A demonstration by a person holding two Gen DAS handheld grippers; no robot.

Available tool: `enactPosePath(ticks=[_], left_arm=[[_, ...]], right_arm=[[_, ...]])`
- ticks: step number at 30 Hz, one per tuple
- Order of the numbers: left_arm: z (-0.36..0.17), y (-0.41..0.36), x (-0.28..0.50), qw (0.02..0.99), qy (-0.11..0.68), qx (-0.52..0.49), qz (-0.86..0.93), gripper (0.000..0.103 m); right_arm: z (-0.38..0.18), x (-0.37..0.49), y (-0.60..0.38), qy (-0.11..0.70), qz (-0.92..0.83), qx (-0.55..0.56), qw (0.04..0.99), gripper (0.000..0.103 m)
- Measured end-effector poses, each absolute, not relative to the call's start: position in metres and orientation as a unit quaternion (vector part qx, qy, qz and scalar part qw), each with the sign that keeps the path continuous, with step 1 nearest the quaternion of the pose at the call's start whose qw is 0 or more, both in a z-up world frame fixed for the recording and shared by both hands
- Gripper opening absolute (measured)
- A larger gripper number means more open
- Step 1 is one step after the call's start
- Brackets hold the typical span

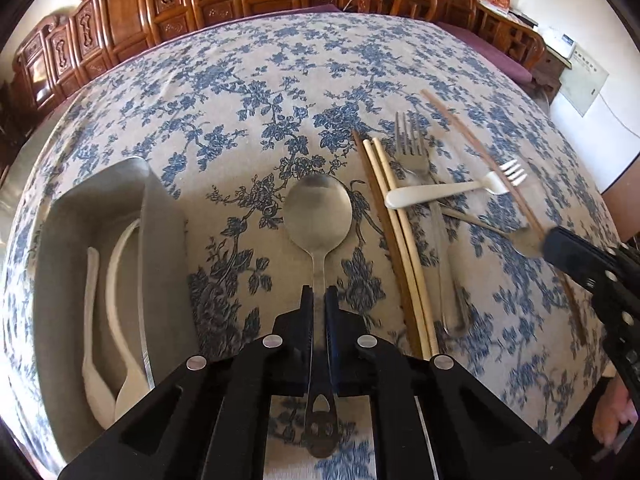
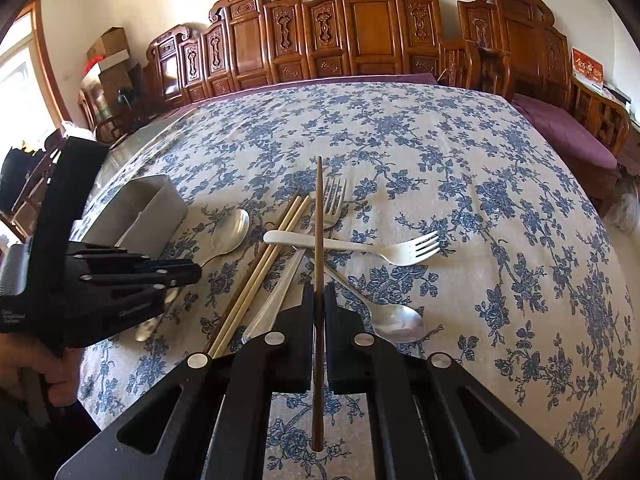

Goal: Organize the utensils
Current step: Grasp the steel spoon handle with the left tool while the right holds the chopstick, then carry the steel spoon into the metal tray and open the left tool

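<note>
Here the left tongs (image 1: pixel 319 294) pinch the steel spoon (image 1: pixel 318 216) by its slim, slippery, stiff handle, the bin (image 1: pixel 164 216) at nine o'clock, while the right tongs (image 2: pixel 319 290) clamp a light dark chopstick (image 2: pixel 319 216) mid-shaft.

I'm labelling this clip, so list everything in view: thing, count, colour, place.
large spoon: 1, steel, handle in left gripper jaws
dark chopstick: 1, brown, in right gripper jaws
pale chopsticks: 2, tan, in pile
white fork: 1, across pile
steel fork: 1, in pile
small spoon: 1, steel, pile's near edge
holder: 1, grey, left; white utensils inside
tablecloth: 1, blue floral
wooden furniture: brown, behind
left gripper: black, shut
right gripper: black, shut
</note>
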State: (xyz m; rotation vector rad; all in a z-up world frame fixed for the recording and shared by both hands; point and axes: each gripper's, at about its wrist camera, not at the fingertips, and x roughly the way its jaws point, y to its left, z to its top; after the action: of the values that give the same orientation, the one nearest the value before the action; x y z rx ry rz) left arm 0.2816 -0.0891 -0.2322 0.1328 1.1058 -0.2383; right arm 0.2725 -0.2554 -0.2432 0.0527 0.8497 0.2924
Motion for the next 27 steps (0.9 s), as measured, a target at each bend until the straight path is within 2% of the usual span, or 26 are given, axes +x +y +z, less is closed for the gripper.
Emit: enactPosePath(ticks=[8, 27], left_arm=[[-0.212, -0.088, 0.263, 0.85, 0.507, 0.069, -0.127, 0.005], [-0.243, -0.105, 0.265, 0.83, 0.537, 0.093, -0.124, 0.006]], right_arm=[[-0.245, 0.266, -0.248, 0.413, 0.144, 0.015, 0.899, 0.006], [-0.242, 0.267, -0.253, 0.41, 0.147, 0.023, 0.9, 0.006]])
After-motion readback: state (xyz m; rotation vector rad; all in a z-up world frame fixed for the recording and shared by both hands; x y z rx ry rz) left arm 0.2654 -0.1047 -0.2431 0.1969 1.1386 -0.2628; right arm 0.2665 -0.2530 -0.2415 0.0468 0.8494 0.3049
